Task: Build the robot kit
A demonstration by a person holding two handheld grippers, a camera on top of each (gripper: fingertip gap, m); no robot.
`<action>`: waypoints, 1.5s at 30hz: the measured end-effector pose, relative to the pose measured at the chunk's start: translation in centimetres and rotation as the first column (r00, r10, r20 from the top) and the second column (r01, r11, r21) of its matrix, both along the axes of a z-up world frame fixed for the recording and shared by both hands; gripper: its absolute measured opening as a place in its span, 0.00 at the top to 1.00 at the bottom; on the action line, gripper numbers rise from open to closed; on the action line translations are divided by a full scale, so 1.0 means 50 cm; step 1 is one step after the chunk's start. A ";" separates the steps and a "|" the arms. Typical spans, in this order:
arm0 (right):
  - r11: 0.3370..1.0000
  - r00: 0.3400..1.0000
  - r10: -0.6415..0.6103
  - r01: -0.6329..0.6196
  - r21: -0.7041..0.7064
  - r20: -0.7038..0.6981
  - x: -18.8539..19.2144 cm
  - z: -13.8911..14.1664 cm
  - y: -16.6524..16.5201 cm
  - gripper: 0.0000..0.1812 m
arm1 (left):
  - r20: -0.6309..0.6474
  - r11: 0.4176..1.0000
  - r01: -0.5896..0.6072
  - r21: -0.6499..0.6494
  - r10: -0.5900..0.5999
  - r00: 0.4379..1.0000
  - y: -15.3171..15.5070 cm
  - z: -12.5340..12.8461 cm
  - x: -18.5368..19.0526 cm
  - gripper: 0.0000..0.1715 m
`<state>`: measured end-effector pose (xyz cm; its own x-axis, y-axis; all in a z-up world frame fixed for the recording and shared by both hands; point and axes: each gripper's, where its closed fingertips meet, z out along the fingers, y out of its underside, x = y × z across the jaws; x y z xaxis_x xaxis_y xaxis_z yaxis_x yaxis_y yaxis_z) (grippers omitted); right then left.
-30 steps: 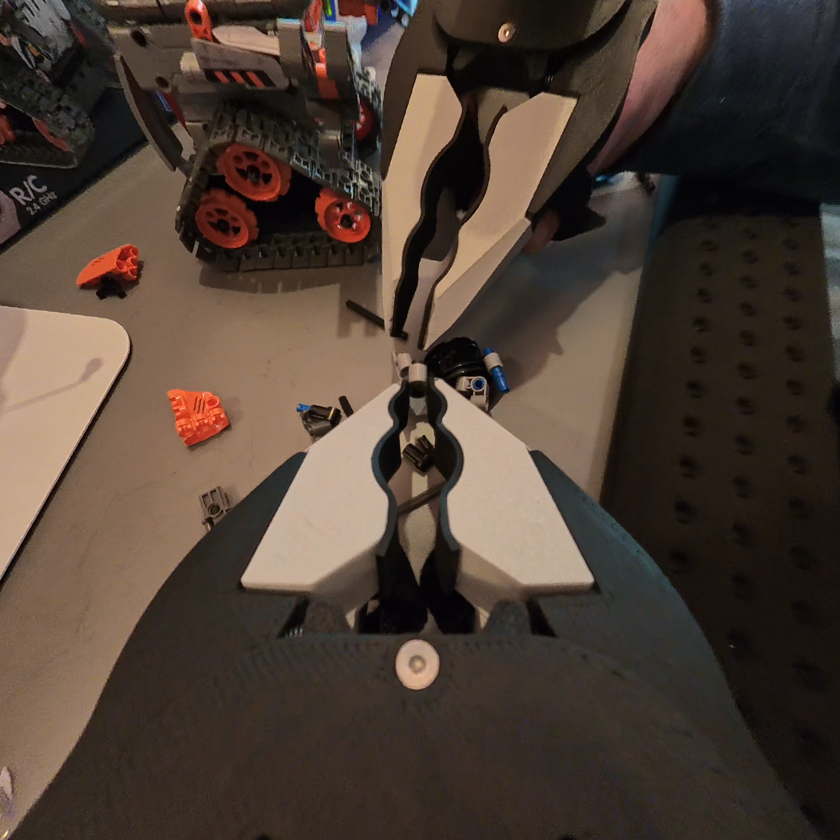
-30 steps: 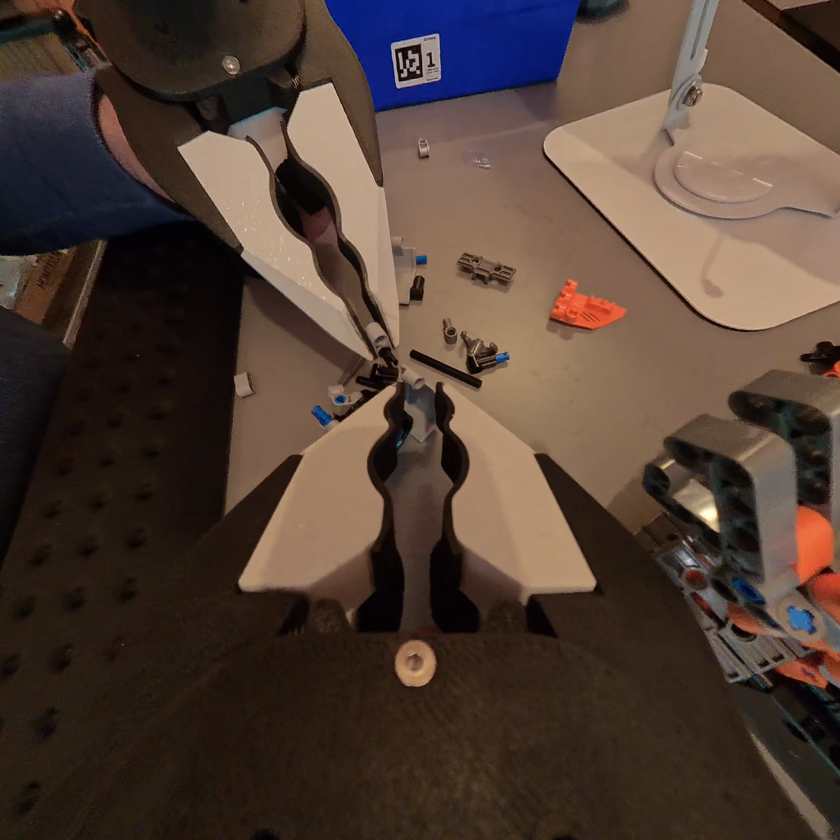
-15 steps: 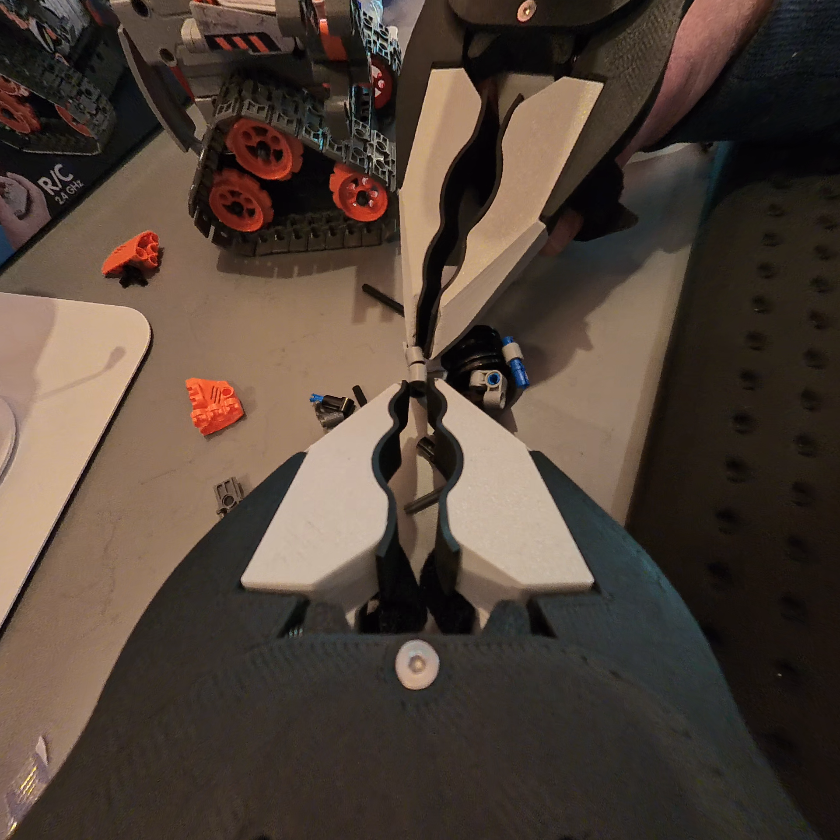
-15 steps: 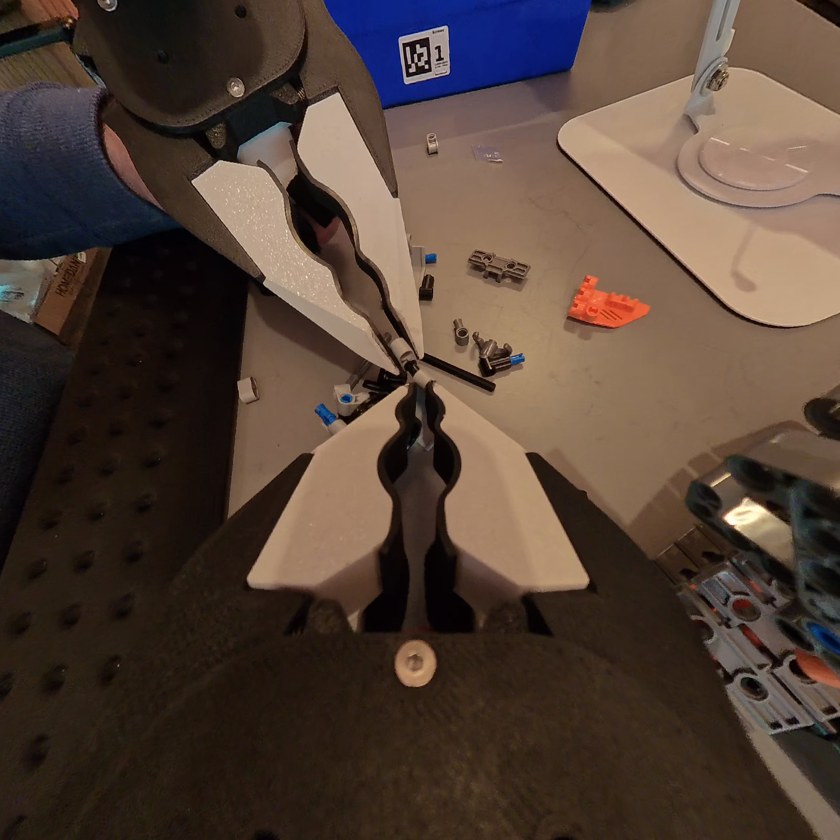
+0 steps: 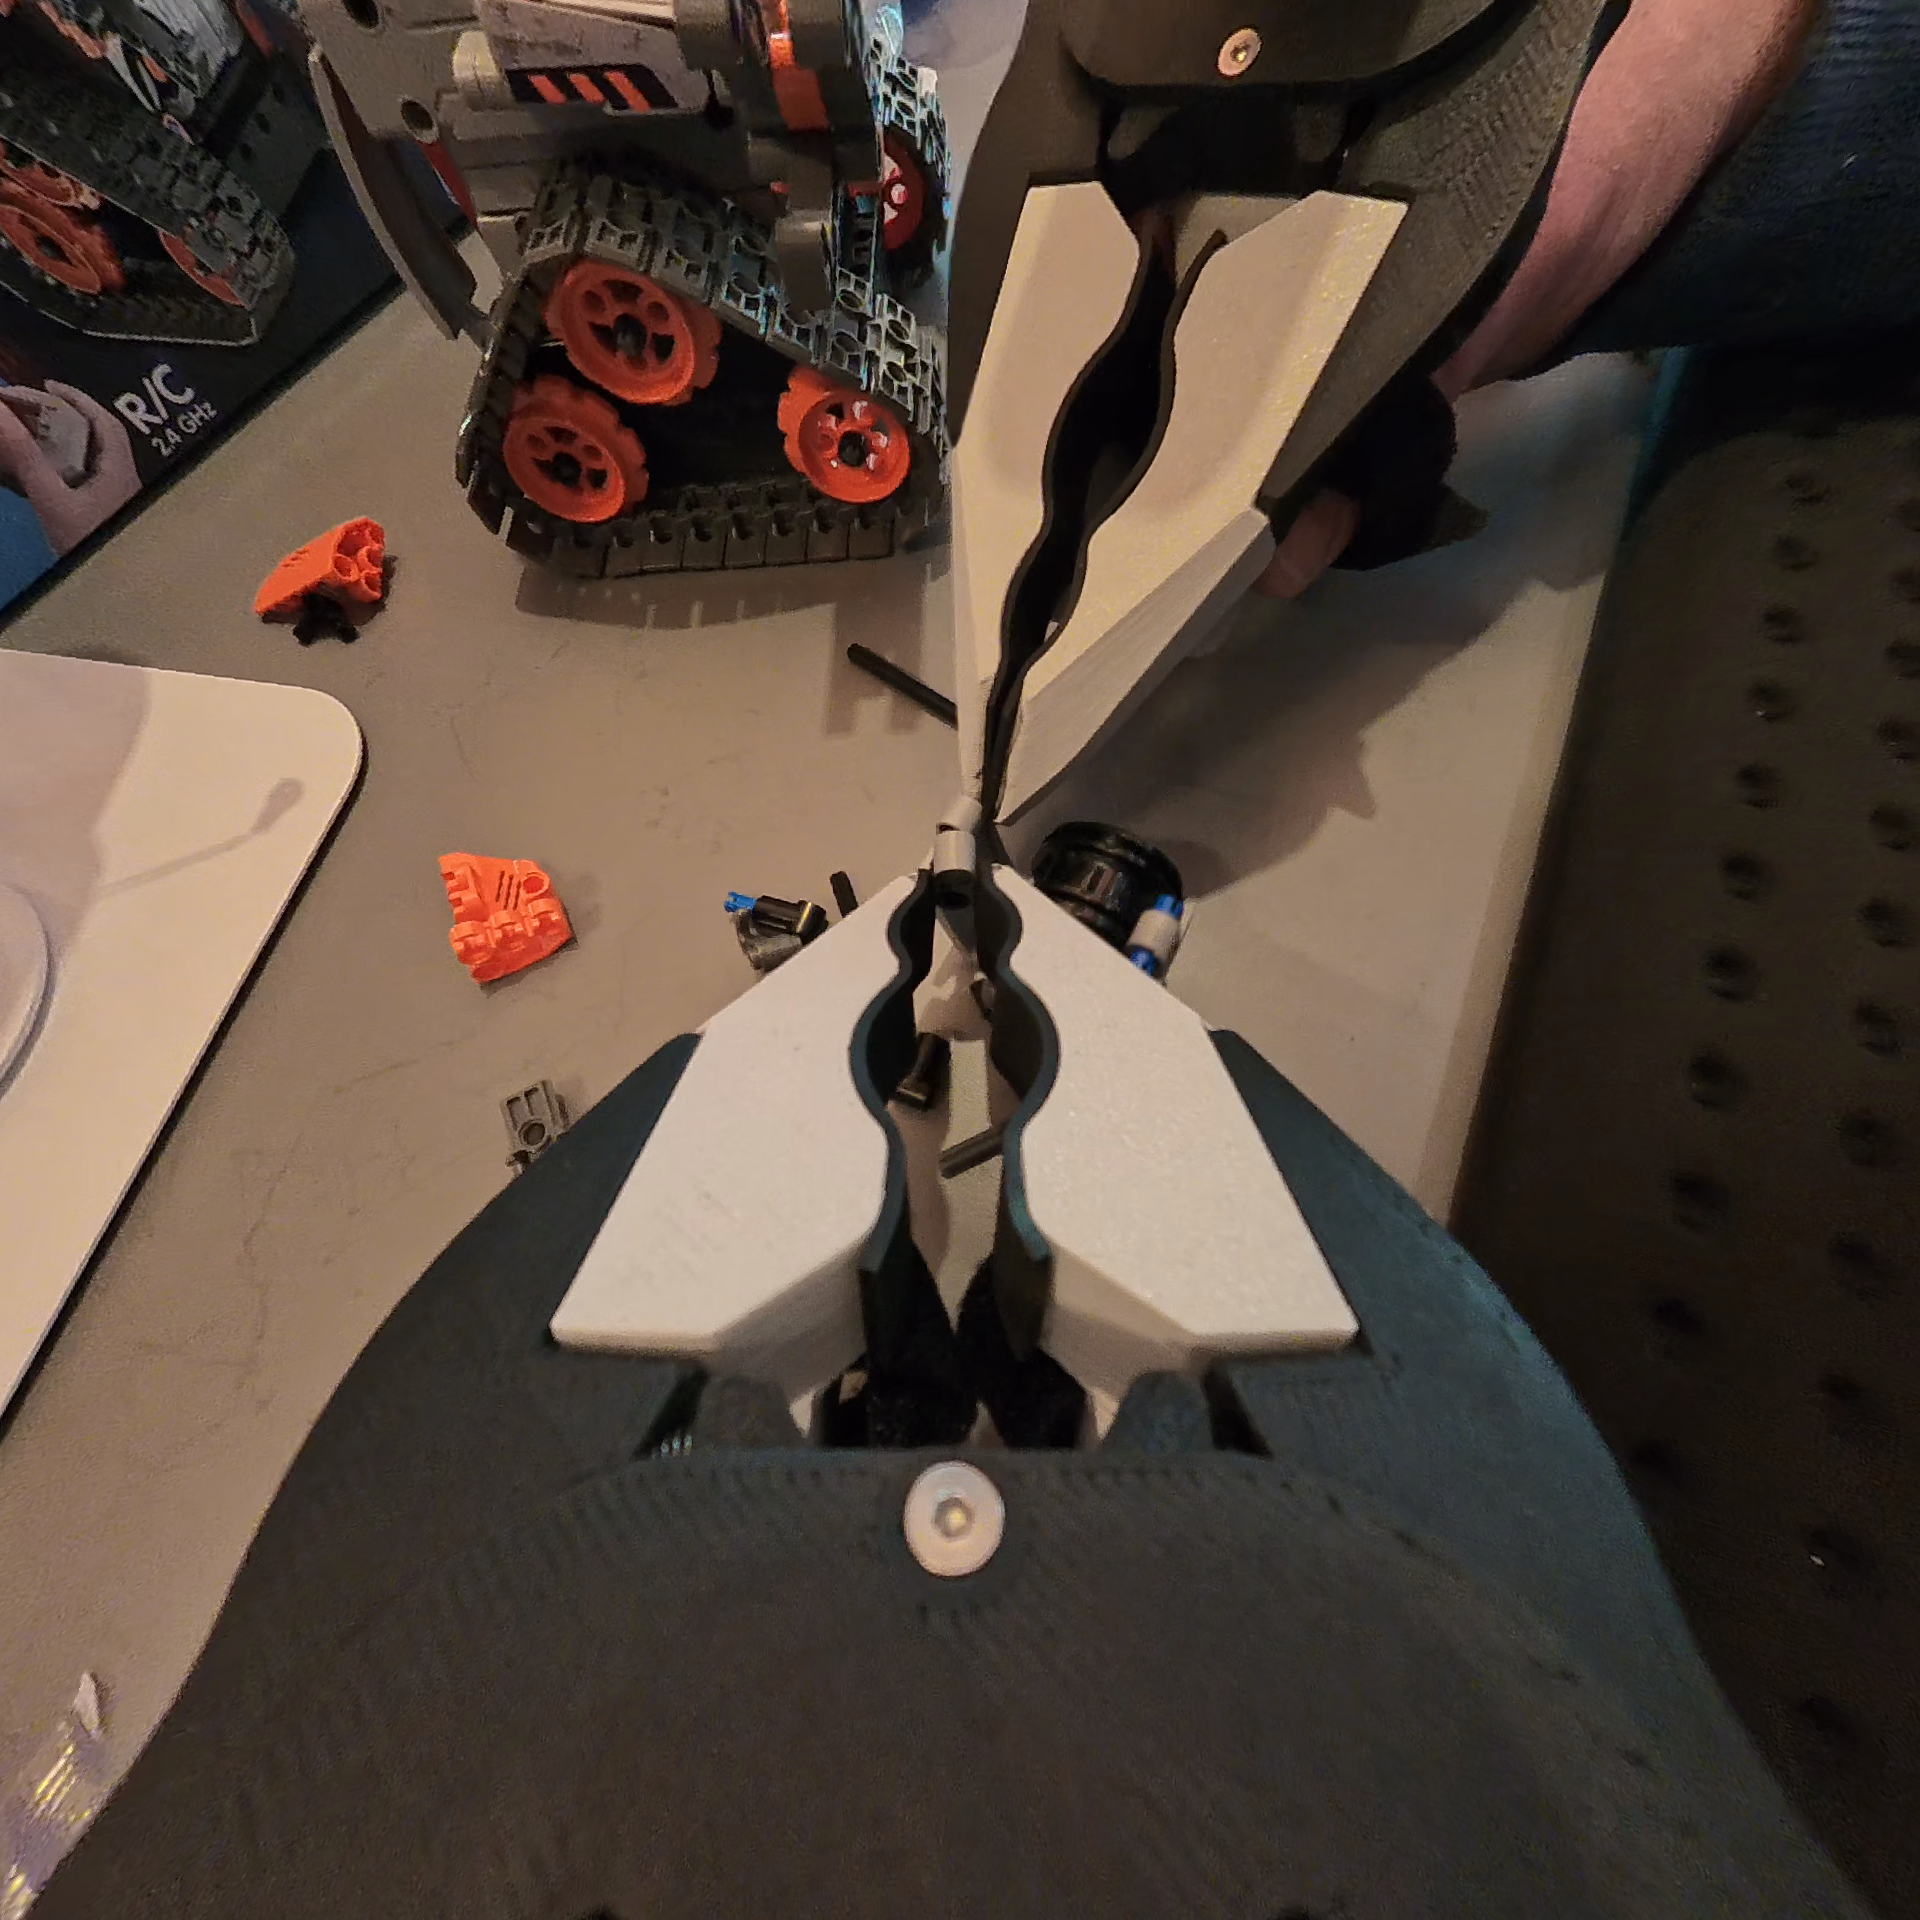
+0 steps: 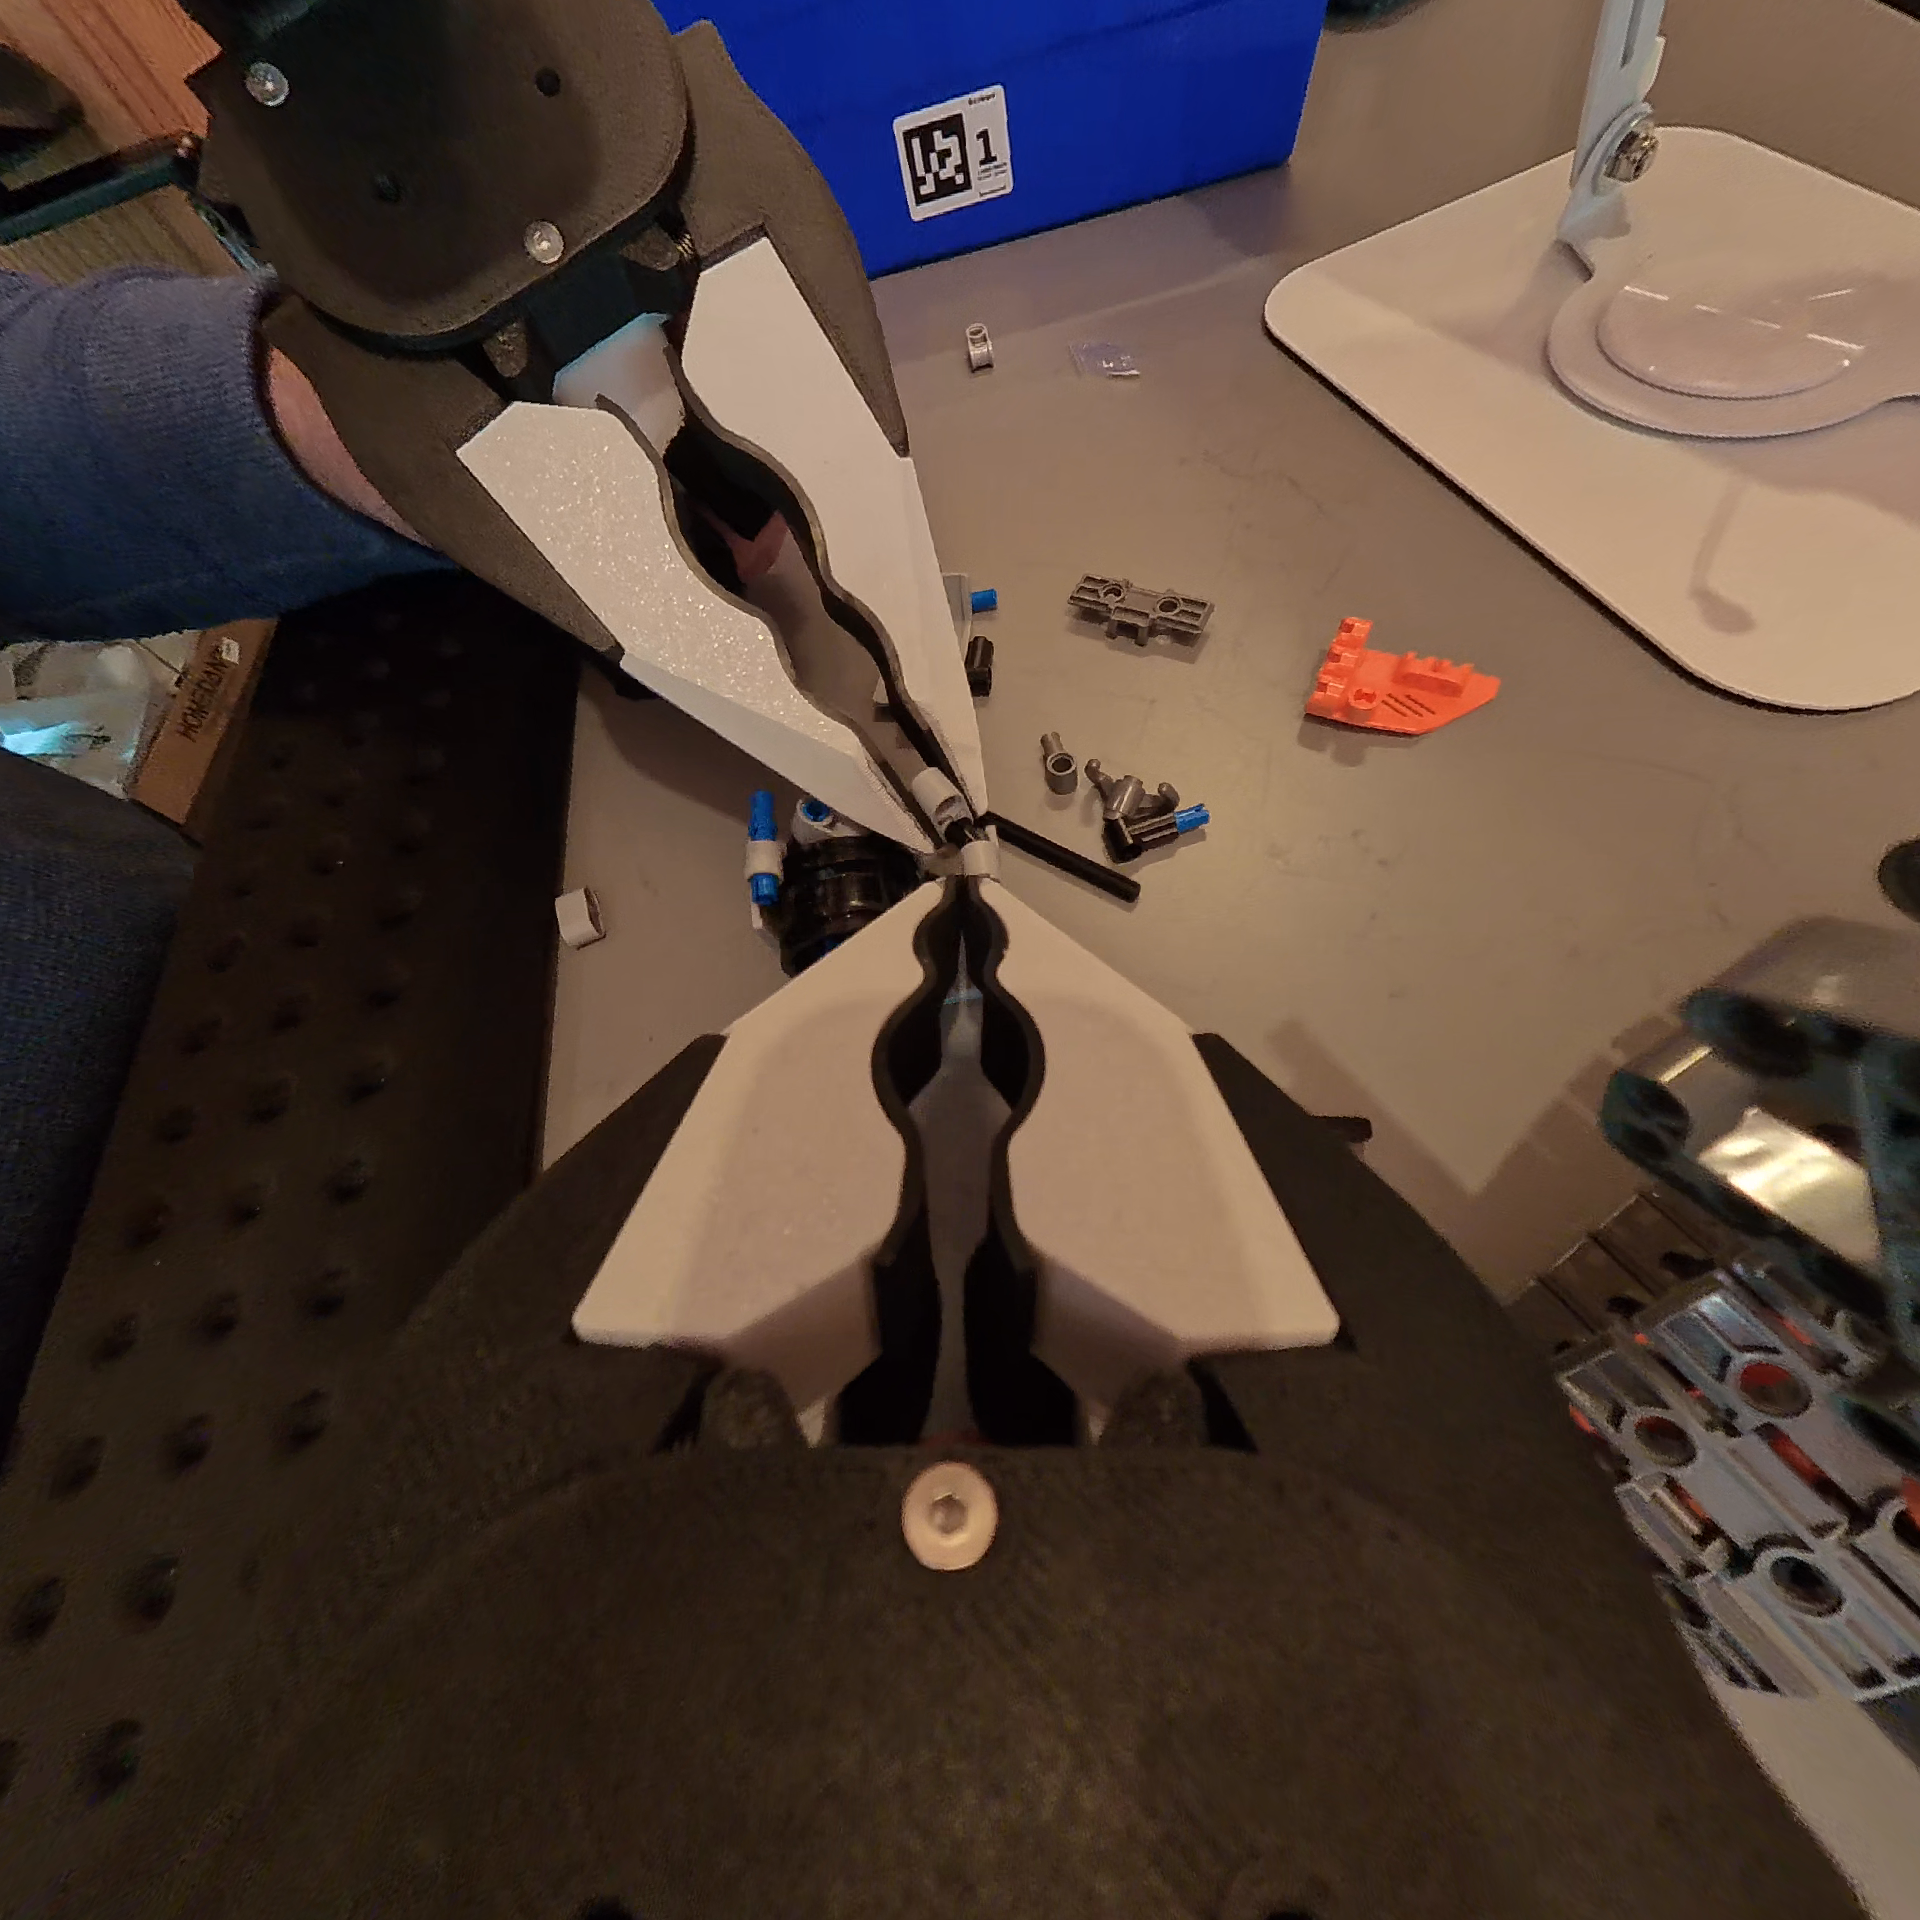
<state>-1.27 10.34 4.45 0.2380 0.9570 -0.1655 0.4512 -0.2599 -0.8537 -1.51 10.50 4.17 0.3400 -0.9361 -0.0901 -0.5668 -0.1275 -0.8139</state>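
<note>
Both tools are clenched tip to tip above the grey bench [image 5: 675,748], the left tool [image 5: 958,883] pinching a small grey bushing [image 5: 954,854] and the right tool [image 6: 961,883] another grey sleeve [image 6: 977,858], so any slight misalignment could flick either piece into the loose parts below.

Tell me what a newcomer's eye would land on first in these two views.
The two grippers meeting tip to tip above the grey table: the left gripper and the right gripper each pinch a small light grey sleeve, end to end. Next, the tracked toy vehicle with orange wheels behind them, and the orange brick piece among small scattered parts.
</note>
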 end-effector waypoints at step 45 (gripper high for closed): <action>0.964 0.970 0.200 -0.220 0.152 0.139 -0.019 -0.018 -0.002 0.98 | -0.038 0.979 0.196 0.050 -0.194 0.980 -0.009 -0.001 -0.007 0.97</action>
